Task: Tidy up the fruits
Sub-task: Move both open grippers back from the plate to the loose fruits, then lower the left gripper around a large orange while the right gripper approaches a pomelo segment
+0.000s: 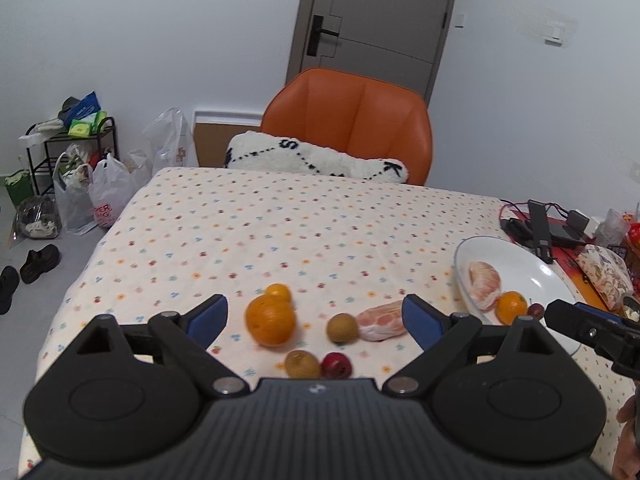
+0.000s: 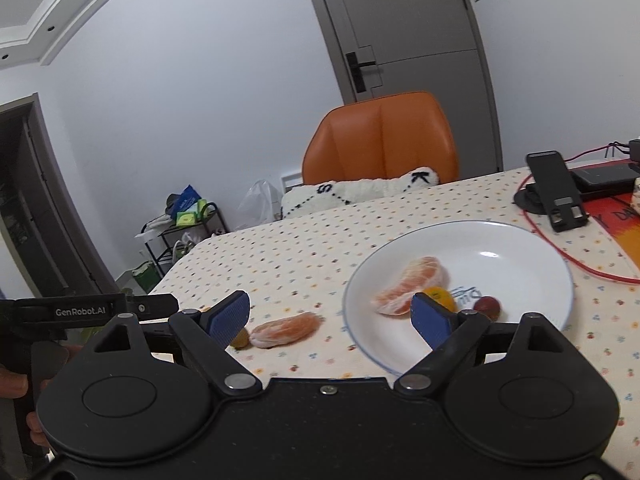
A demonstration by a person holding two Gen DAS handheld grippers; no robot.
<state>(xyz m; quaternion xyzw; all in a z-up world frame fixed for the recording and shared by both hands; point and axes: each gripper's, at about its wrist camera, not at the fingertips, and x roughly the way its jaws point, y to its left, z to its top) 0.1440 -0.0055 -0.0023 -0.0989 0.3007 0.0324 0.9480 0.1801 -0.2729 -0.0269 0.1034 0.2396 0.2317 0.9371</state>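
On the dotted tablecloth lie a large orange [image 1: 270, 321], a small orange [image 1: 279, 292] behind it, two kiwis [image 1: 342, 327] [image 1: 302, 364], a red fruit [image 1: 337, 365] and a peeled citrus piece [image 1: 381, 321] [image 2: 286, 329]. The white plate [image 1: 520, 264] [image 2: 516, 248] holds a peeled citrus half [image 2: 408, 290], a small orange [image 2: 440, 297] and a red fruit [image 2: 488, 305]. My left gripper [image 1: 316, 316] hangs open above the loose fruit. My right gripper [image 2: 331, 316] is open over the plate's near left rim, holding nothing.
An orange chair [image 1: 348, 120] with a white cushion [image 1: 316, 158] stands at the table's far side. Black devices and a red cable [image 2: 560, 196] lie past the plate. Bags and a rack [image 1: 72, 168] sit on the floor to the left.
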